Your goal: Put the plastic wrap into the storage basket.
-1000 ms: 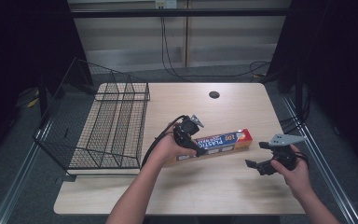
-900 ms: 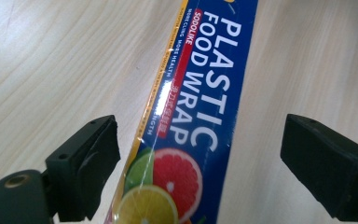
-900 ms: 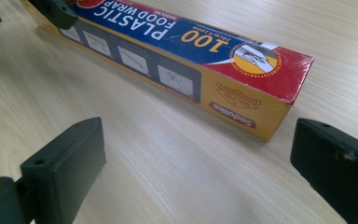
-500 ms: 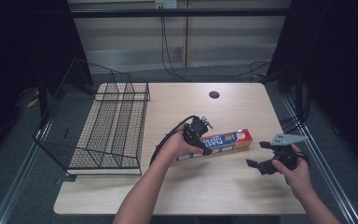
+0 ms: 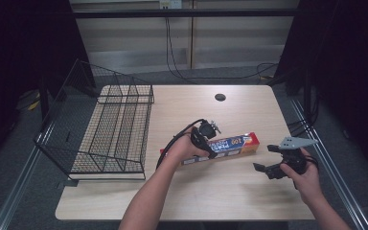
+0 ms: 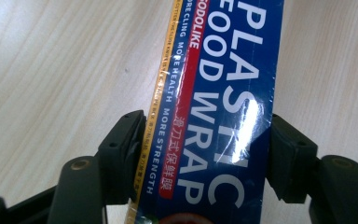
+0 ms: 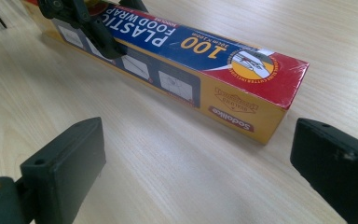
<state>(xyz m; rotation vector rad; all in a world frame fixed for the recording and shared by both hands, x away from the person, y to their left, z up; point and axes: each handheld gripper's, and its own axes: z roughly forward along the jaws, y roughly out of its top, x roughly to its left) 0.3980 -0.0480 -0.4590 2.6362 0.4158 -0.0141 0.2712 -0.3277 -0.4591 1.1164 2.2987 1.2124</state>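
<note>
A long blue, red and yellow plastic wrap box (image 5: 237, 143) lies flat on the wooden table, running left to right. My left gripper (image 5: 210, 146) points down over its left half. Its jaws have just been closing with the box (image 6: 214, 93) between them, and both pads now press on the box's long sides. My right gripper (image 5: 264, 158) is held just right of the box's red end (image 7: 261, 79), low over the table. That gripper (image 7: 200, 172) is open, with bare wood between its pads.
A black wire rack (image 5: 115, 134) stands at the table's left side. A dark round hole (image 5: 220, 97) sits near the far edge. The left gripper's cable (image 5: 172, 141) loops over the hand. The table's right edge (image 5: 294, 143) is close to the right hand.
The left gripper slid right along the box, sank onto it and closed its jaws on the box's sides. The right hand and the box kept still.
</note>
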